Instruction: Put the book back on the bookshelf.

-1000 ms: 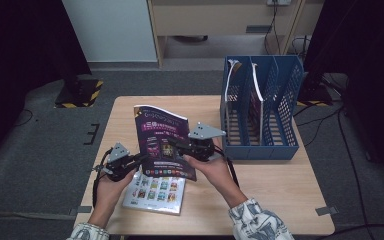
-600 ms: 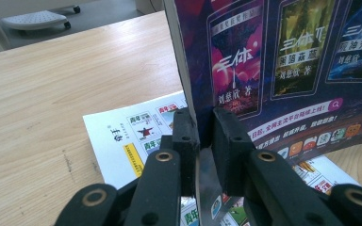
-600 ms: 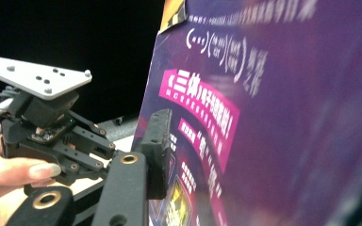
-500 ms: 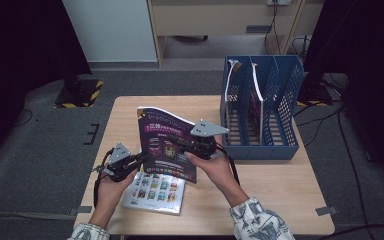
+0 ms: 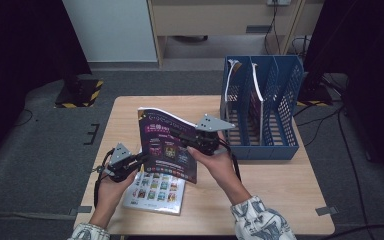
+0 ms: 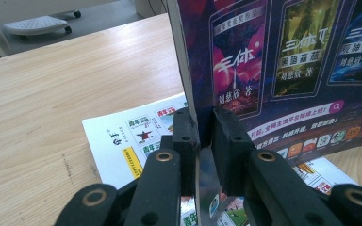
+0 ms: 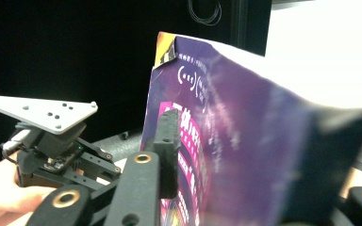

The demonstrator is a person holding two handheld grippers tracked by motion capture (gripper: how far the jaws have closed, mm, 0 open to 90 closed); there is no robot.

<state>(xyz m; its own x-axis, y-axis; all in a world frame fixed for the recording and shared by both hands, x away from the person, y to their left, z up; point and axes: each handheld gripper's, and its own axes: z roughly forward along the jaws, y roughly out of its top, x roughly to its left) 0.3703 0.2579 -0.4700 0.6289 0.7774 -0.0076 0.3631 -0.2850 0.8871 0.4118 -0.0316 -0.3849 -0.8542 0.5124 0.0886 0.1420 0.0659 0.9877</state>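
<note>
A purple magazine stands tilted on edge over the middle of the table. My left gripper is shut on its lower left corner. In the left gripper view both pads pinch the spine edge of the magazine. My right gripper sits at the magazine's right side, and its jaws have just been closing with the magazine between them. One right finger lies against the cover. The other is hidden behind the blurred pages, so I cannot tell whether the jaws press.
A white magazine lies flat on the wooden table under the left gripper. A blue file rack holding upright booklets stands at the table's right rear. The left gripper appears in the right gripper view.
The right gripper and the magazine's upper part have shifted only slightly. The left hand has kept still with its grip on the corner.
</note>
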